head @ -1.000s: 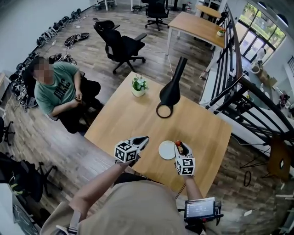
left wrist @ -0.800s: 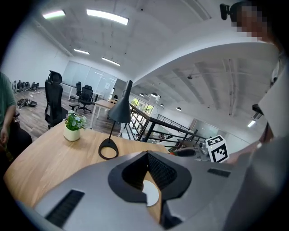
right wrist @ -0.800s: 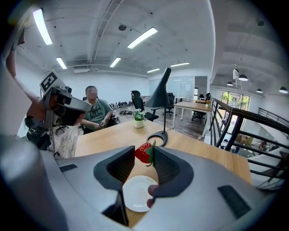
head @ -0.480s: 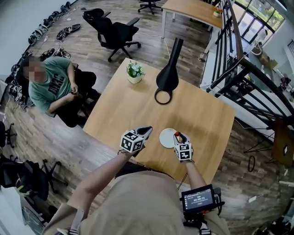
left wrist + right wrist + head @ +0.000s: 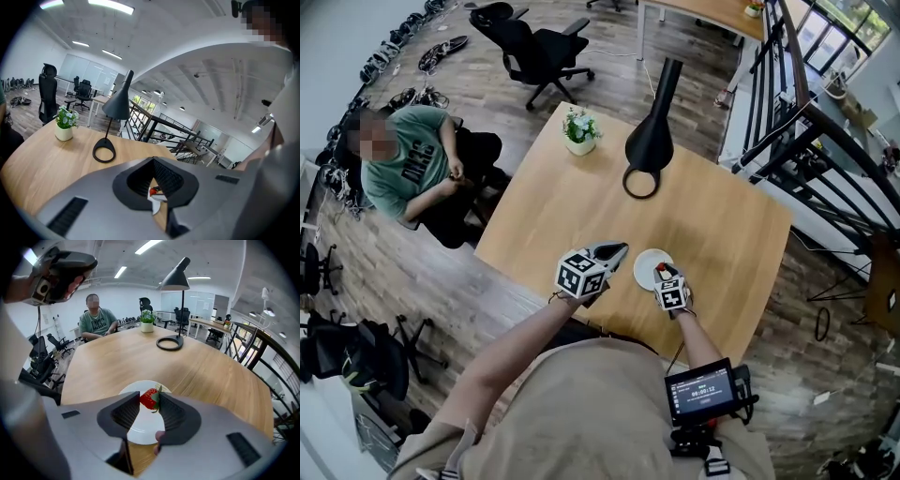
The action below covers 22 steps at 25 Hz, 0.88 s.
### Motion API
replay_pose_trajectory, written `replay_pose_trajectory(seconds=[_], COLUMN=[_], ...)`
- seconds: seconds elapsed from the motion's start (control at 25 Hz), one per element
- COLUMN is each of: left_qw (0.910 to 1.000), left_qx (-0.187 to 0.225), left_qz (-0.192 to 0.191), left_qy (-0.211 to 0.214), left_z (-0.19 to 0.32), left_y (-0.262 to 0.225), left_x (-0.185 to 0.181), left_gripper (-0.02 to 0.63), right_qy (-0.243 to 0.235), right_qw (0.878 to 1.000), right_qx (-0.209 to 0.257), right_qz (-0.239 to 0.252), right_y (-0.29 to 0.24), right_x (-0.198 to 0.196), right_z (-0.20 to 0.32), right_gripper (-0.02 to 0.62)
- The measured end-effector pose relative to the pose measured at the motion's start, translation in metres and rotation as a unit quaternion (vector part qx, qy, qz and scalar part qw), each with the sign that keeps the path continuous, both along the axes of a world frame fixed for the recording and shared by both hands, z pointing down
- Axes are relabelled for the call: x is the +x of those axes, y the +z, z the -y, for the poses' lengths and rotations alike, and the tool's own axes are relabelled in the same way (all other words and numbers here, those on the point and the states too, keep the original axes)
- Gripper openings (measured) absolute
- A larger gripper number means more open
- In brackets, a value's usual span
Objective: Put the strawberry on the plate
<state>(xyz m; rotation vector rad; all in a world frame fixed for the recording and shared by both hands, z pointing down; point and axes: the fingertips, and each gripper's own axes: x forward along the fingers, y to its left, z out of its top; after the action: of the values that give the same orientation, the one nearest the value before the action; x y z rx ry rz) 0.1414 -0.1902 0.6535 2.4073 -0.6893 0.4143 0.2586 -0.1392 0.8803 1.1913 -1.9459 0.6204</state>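
A red strawberry (image 5: 149,399) sits between the fingertips of my right gripper (image 5: 149,402), which is shut on it. It hangs just above the small white plate (image 5: 140,427) on the wooden table. In the head view, the right gripper (image 5: 663,274) holds the strawberry (image 5: 661,272) over the right part of the plate (image 5: 645,264). My left gripper (image 5: 622,248) hovers just left of the plate, jaws together and empty. Through the small gap behind its tips (image 5: 153,160), the left gripper view shows the strawberry (image 5: 153,191) and a sliver of the plate (image 5: 155,200).
A black desk lamp (image 5: 649,150) stands at the far middle of the table (image 5: 722,225), and a small potted plant (image 5: 579,129) at the far left corner. A person (image 5: 403,169) sits left of the table. A black railing (image 5: 787,103) runs along the right.
The right gripper has carried the strawberry from the plate's right rim further in over the plate. The left gripper has drifted closer to the plate's left side.
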Motion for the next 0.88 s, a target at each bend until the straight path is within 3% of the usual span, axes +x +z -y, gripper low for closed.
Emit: replay_pose_trajectory(seconds=[0.52,0.72,0.88], left_qw=[0.9996,0.9992,0.9987], left_qx=[-0.027,-0.040,-0.042], left_qz=[-0.002,-0.008,-0.026], left_qy=[0.009,-0.001,-0.006], left_z=[-0.024,-0.029,-0.028], left_y=[0.001,-0.002,-0.011], left_x=[-0.012,-0.019,-0.013], left_gripper=[0.002,0.002,0.002], right_qy=[0.015,0.013,0.005], right_qw=[0.999,0.998,0.999], right_qx=[-0.052,-0.055,-0.038], right_qz=[-0.005,-0.020,-0.005], right_y=[0.045,0.053,0.052], right_x=[-0.006,-0.009,-0.015], right_z=[-0.009,-0.012,-0.010], right_gripper=[0.133,0.133,0.135])
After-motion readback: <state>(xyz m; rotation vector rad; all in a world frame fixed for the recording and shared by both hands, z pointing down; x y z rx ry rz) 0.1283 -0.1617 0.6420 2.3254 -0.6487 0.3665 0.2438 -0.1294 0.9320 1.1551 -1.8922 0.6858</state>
